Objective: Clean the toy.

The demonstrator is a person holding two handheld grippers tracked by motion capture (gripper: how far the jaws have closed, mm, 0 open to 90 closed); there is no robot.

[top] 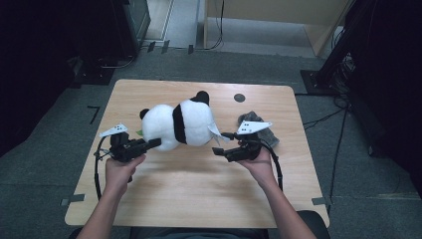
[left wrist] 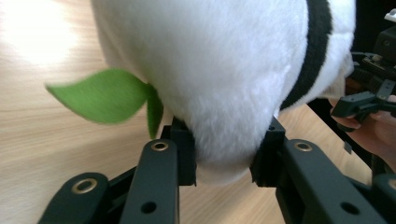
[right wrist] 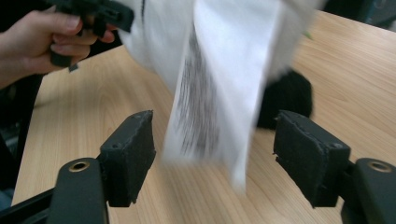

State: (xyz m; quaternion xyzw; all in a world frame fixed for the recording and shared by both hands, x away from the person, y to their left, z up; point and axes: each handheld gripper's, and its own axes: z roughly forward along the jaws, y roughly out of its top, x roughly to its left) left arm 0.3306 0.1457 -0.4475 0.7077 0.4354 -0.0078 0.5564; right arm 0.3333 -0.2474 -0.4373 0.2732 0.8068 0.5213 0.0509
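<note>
Your left hand-held gripper [left wrist: 223, 156] is clamped on the plush panda [top: 181, 122], which stretches lengthwise from it toward your right hand-held gripper [right wrist: 215, 156], head end far. That one's wide open, the panda's white tag [right wrist: 219, 88] dangling loose between its jaws.

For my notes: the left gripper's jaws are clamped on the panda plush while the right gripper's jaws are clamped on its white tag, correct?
Not quite: the right gripper has its jaws open, apart from the white tag hanging between them, as the right gripper view shows. The left gripper does clamp the panda plush.

A grey cloth [top: 266, 130] lies on the wooden table [top: 199, 189].
</note>
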